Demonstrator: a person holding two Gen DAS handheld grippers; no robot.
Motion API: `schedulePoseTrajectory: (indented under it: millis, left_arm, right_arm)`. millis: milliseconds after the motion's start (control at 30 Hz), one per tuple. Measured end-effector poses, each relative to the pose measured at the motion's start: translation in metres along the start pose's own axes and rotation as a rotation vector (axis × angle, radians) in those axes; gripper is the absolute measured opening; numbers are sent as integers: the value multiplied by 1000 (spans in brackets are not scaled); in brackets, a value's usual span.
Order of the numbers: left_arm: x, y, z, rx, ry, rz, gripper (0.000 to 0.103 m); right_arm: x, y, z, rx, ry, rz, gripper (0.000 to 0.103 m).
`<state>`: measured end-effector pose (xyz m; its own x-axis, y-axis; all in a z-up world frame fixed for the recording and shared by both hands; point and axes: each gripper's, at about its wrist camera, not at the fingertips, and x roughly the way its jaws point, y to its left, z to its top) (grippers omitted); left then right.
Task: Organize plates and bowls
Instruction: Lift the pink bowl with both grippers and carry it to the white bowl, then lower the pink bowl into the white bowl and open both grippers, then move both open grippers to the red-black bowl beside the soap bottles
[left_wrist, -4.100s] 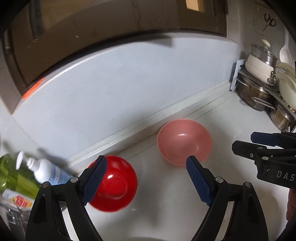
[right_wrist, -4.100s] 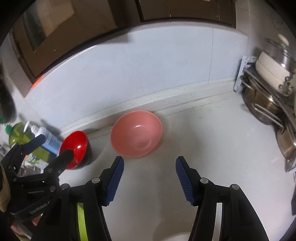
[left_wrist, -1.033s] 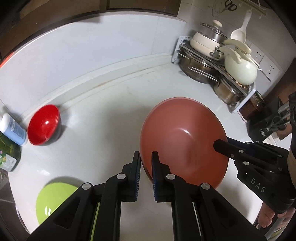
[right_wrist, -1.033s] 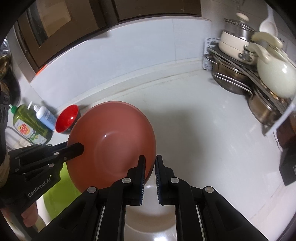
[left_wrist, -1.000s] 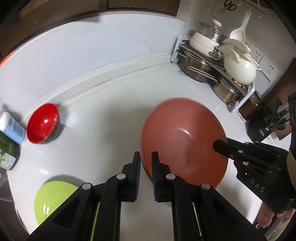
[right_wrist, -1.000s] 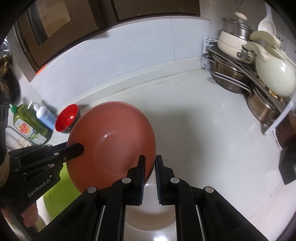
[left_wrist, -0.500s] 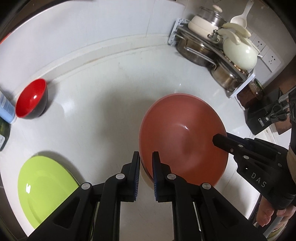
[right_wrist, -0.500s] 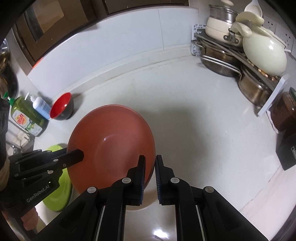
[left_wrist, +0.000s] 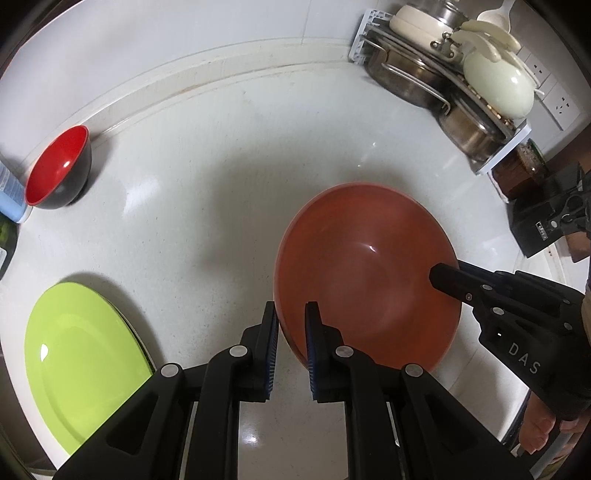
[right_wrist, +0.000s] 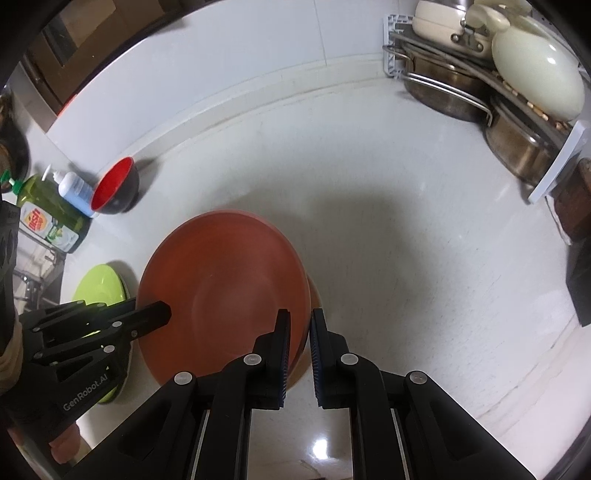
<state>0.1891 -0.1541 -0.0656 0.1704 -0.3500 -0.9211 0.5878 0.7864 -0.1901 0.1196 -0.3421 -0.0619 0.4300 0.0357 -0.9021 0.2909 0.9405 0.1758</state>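
Note:
Both grippers hold the pink bowl (left_wrist: 365, 273) by opposite sides of its rim, above the white counter (left_wrist: 207, 206). My left gripper (left_wrist: 290, 314) is shut on the near left rim. My right gripper (right_wrist: 299, 321) is shut on the right rim of the bowl (right_wrist: 225, 280). A red bowl with a black outside (left_wrist: 57, 173) stands at the back left by the wall; it also shows in the right wrist view (right_wrist: 114, 192). A lime green plate (left_wrist: 81, 365) lies at the front left, seen again in the right wrist view (right_wrist: 99, 284).
A rack of steel pots with a cream pot and lid (left_wrist: 495, 81) fills the back right corner. A black knife block (left_wrist: 543, 221) stands at the right edge. A green dish soap bottle (right_wrist: 48, 218) and a white pump bottle (right_wrist: 74, 192) stand at the far left.
The pink bowl, held by both grippers, has moved nearer the front of the counter and lower. The red bowl and the wall have receded; more of the green plate shows.

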Motion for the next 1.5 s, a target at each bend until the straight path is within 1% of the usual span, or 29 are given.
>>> schedulePoseTrajectory:
  millis: [167, 500, 833, 900, 967, 1033, 1100, 1133, 1200, 1367, 1500]
  left_arm:
    - [4, -2, -1, 6, 0, 26, 15]
    - [11, -7, -2, 3, 17, 31, 16]
    - [15, -8, -2, 2, 24, 52, 19]
    - [15, -8, -2, 6, 28, 51, 23]
    - [14, -8, -2, 6, 23, 57, 32]
    - [10, -8, -2, 1, 5, 66, 36]
    - [7, -8, -1, 3, -10, 71, 38]
    - [5, -8, -1, 4, -14, 72, 40]
    - [0, -6, 0, 3, -32, 80, 44]
    - [-12, -2, 2, 3, -80, 104, 51]
    - [-24, 6, 3, 3, -112, 108, 54]
  right_arm:
    - [6, -1, -1, -1, 17, 11, 12]
    - [12, -5, -4, -16, 38, 16, 12]
    - [19, -3, -5, -22, 57, 30, 13]
    - [20, -3, -4, -28, 55, 28, 13]
    - [20, -2, -4, -39, 53, 21, 13]
    - [21, -2, -4, -43, 54, 18, 13]
    - [22, -3, -4, -40, 58, 24, 14]
    - [22, -4, -3, -39, 59, 27, 16]
    - [21, -4, -4, -40, 57, 39, 29]
    - [14, -3, -4, -40, 30, 23, 35]
    - [2, 3, -3, -56, -7, 12, 36]
